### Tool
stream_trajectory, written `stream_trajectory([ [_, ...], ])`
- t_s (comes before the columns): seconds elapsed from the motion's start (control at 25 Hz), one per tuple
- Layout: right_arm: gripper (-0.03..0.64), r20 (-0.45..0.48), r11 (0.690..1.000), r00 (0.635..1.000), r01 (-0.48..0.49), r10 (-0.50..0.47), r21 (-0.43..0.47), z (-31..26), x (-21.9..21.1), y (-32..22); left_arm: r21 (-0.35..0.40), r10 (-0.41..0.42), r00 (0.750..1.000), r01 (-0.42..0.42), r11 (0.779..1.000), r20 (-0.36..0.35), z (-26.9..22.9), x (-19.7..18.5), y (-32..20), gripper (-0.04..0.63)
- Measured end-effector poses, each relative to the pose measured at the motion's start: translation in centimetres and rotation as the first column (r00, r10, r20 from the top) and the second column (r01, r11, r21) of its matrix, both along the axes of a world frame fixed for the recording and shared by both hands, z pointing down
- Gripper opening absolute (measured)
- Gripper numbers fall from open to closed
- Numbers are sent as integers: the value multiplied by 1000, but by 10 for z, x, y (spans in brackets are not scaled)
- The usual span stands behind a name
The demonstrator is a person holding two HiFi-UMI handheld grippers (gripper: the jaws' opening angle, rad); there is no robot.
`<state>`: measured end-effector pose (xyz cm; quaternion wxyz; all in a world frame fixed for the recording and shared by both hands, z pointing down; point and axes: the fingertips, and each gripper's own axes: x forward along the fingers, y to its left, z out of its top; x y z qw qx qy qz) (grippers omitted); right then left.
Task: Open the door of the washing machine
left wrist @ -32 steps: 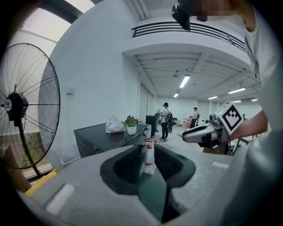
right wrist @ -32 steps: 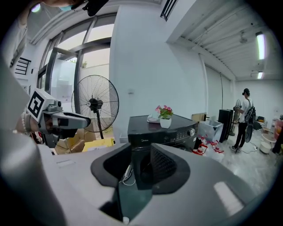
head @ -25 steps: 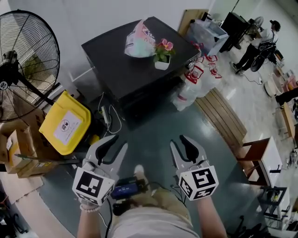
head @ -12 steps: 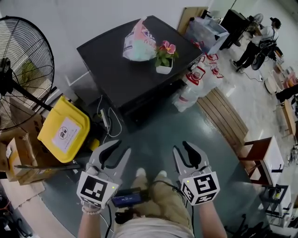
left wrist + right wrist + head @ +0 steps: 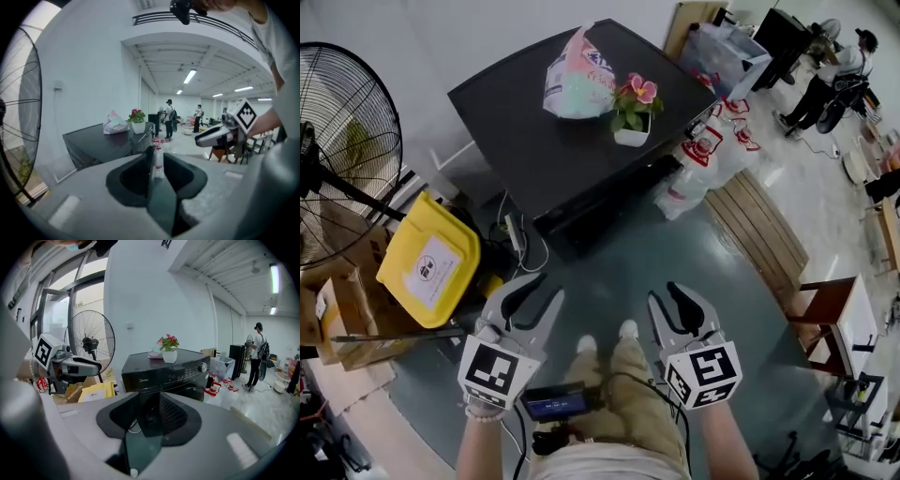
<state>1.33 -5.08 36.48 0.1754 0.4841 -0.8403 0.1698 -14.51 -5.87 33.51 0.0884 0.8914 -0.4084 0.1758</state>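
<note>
The black front-loading washing machine [image 5: 572, 141] stands ahead of me against the wall, with a plastic bag [image 5: 577, 80] and a potted flower [image 5: 635, 108] on its top. In the right gripper view its control panel and knob [image 5: 202, 367] face me, and the door below is mostly hidden behind my jaws. My left gripper [image 5: 539, 291] and right gripper [image 5: 667, 295] hang side by side above the floor, well short of the machine. Both are open with nothing between the fingers. Each shows in the other's view: the right gripper [image 5: 220, 136] and the left gripper [image 5: 77, 366].
A large standing fan [image 5: 337, 159] is at the left, with a yellow bin [image 5: 431, 262] and cardboard boxes [image 5: 337, 309] below it. A power strip with cables [image 5: 517, 239] lies left of the machine. Bottles [image 5: 703, 159], a wooden pallet [image 5: 759, 234] and a stool [image 5: 825, 309] stand right. A person [image 5: 839, 75] stands far right.
Both grippers have sunk a little and edged forward, with the jaws unchanged. My feet now stand side by side, and the washing machine fills slightly more of the view.
</note>
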Motion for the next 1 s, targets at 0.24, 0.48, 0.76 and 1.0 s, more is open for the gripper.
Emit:
stream_trajectory([
  [0.24,118,-9,1000,1000,13,-14,-21,15,12,-17,-23,26,1000,-25,999,9,25,14,-21,114],
  [0.48,118,-19,999,999,26,-26,-41,35,18,-33,-88,17,1000,-16,996,10,66,20,-39,114],
  [0.76,120,-29,998,999,38,-39,-43,56,23,-51,-113,34,999,-32,993,20,108,37,-61,117],
  [1.0,118,-26,998,999,35,-37,-60,75,30,-59,-125,46,998,-39,991,50,144,51,-80,121],
])
